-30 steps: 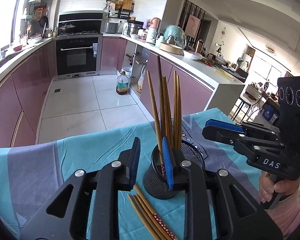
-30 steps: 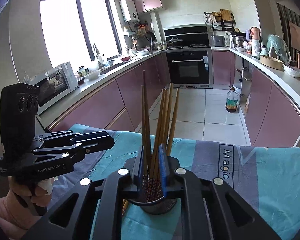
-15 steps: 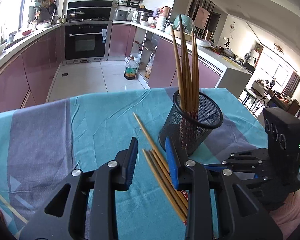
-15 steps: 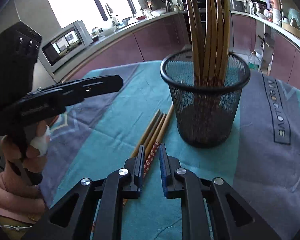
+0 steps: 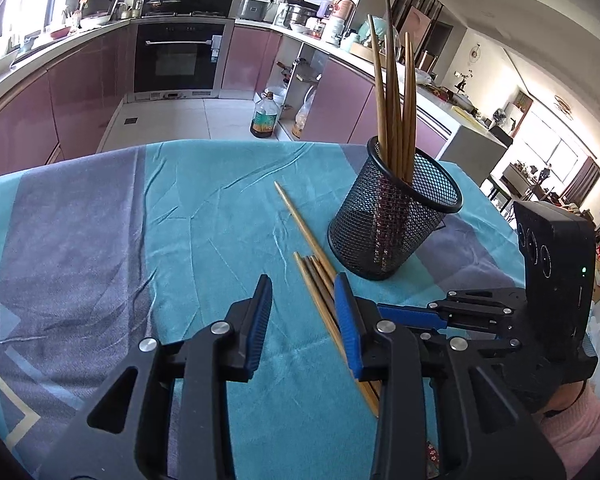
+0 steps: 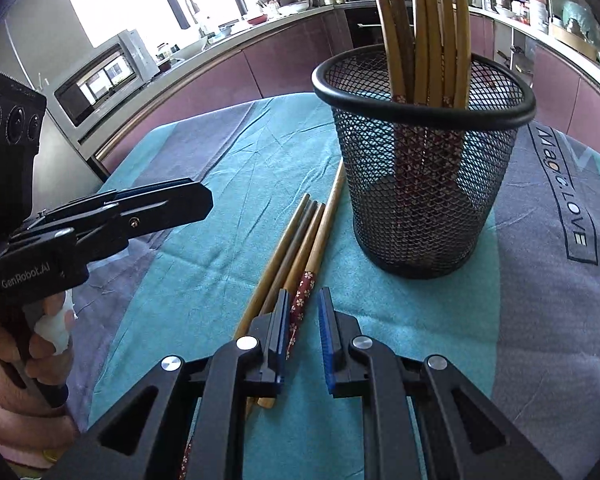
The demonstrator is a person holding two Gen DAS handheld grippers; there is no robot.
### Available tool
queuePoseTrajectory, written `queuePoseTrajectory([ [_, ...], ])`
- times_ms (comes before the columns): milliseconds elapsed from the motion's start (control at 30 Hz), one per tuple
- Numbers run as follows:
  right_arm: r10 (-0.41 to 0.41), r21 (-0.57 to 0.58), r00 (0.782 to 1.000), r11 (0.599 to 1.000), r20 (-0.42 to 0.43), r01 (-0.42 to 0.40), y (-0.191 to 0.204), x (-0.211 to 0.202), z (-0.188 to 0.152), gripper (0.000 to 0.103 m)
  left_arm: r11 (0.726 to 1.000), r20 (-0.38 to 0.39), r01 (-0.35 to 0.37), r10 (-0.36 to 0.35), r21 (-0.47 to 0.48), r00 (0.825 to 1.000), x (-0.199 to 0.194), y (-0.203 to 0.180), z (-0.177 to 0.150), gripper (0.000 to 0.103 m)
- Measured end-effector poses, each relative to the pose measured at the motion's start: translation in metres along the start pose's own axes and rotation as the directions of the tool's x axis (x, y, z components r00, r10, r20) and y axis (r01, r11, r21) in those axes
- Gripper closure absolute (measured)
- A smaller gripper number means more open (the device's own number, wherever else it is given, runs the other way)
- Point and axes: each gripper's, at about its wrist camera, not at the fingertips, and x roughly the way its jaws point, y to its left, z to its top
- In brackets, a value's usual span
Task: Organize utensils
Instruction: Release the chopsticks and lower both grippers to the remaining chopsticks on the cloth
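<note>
1. Step in hand, as I read it: picking loose chopsticks (image 6: 300, 240) off the tabletop (image 5: 204, 216) to drop into the mesh holder (image 6: 420, 168). They lie flat just left of the holder's base, tips toward it, the longest nearly touching it
2. My right hand-held gripper (image 6: 304, 336) is low over the patterned ends nearest me; jaws only a narrow gap apart, one floral end lying in that gap, pads not pressing it, so released, nothing held
3. My left hand-held gripper (image 5: 302, 316) sits just left of the bundle, jaws have just been opening, nothing between them
4. Next move calls for closing on one stick w/o dragging its neighbours, then lifting & tipping it upright over the holder
5. Count: 1 holder; 4 loose sticks; approx 5–6 standing in the holder, can't count exactly; 2 grippers
</note>
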Motion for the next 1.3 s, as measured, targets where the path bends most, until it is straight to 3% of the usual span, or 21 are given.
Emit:
queuePoseTrajectory([
  [133, -0.007, 0.04, 1.0, 0.999, -0.006, 0.007, 0.0, 0.0, -0.004, 0.096, 1.0, -0.01, 0.009, -0.009, -0.002, 1.0, 0.004, -0.001, -0.005, 0.069],
  [400, 0.05, 0.105, 0.999, 0.993, -0.02, -0.048, -0.006, -0.021, -0.038, 0.097, 1.0, -0.033, 0.025, -0.025, 0.003, 0.999, 0.011, -0.003, -0.014, 0.069],
  [600, 0.076, 0.032, 0.993, 0.997, -0.086, -0.073, 0.006, -0.037, -0.057, 0.093, 0.999, -0.058, 0.025, -0.024, 0.028, 0.998, 0.013, -0.008, -0.025, 0.069],
  [867, 0.039, 0.014, 0.999, 0.999, 0.028, -0.039, 0.0, -0.035, -0.033, 0.09, 0.998, -0.097, 0.023, -0.017, 0.06, 0.995, 0.022, -0.018, -0.037, 0.069],
  [1300, -0.017, -0.012, 0.999, 1.0, 0.032, 0.018, 0.001, -0.007, -0.011, 0.089, 0.992, -0.13, -0.016, 0.032, 0.125, 0.991, 0.039, -0.031, -0.043, 0.07],
])
